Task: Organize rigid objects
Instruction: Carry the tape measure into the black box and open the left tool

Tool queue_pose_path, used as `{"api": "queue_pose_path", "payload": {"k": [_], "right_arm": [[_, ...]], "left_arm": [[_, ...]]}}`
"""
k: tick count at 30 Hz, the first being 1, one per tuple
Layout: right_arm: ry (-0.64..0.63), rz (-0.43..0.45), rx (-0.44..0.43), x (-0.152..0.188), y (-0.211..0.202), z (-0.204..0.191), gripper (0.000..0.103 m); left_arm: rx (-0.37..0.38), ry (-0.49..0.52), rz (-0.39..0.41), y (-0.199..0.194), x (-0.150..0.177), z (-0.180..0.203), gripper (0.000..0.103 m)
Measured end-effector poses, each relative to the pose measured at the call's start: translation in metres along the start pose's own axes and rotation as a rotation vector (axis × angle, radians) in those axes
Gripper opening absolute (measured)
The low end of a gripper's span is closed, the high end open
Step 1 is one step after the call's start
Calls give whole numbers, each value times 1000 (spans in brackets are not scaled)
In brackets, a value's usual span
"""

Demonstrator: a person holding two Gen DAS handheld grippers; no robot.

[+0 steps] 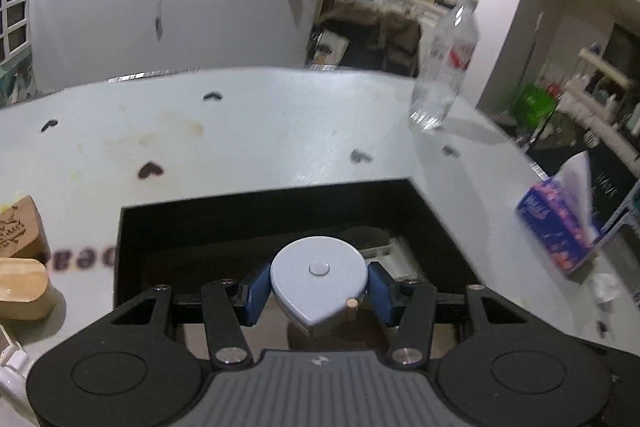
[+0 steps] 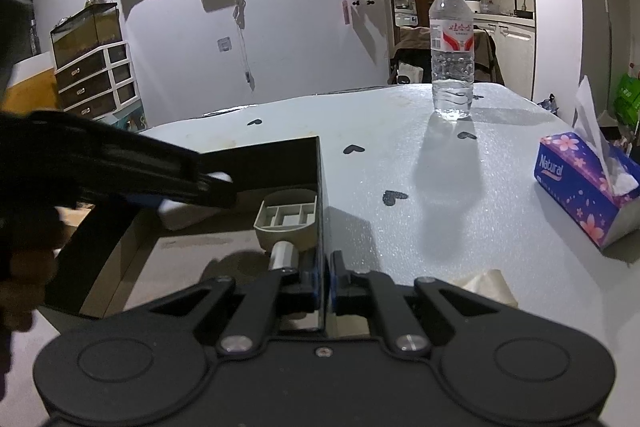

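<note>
My left gripper is shut on a pale blue teardrop-shaped case and holds it over the open black box. A white object lies in the box beyond it. My right gripper is shut on the box's right wall. In the right wrist view, a grey divided tray and a white cylinder lie inside the box. The left gripper arm reaches in from the left over the box.
A clear water bottle stands on the pale table at the back right. A purple tissue box sits at the right edge. Wooden blocks lie left of the box. A crumpled tissue lies near the right gripper.
</note>
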State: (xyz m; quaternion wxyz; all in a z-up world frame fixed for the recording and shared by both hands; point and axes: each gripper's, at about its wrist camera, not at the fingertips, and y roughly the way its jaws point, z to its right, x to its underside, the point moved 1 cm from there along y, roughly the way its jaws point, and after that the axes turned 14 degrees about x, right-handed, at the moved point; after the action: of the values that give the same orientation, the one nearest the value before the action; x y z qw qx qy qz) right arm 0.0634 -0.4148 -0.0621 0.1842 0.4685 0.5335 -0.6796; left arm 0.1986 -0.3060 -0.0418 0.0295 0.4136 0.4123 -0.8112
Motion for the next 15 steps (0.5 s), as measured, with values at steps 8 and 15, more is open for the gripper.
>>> {"api": "queue_pose_path", "payload": {"k": [8,15], "right_arm": [[-20,-10,-5,-2,1,0,6],[-37,-12,1,-2,0,-2,7]], "left_arm": [[-9,-119,-96,28,-6,-16,53],[2,-204,-100,37,-9,-20,54]]}}
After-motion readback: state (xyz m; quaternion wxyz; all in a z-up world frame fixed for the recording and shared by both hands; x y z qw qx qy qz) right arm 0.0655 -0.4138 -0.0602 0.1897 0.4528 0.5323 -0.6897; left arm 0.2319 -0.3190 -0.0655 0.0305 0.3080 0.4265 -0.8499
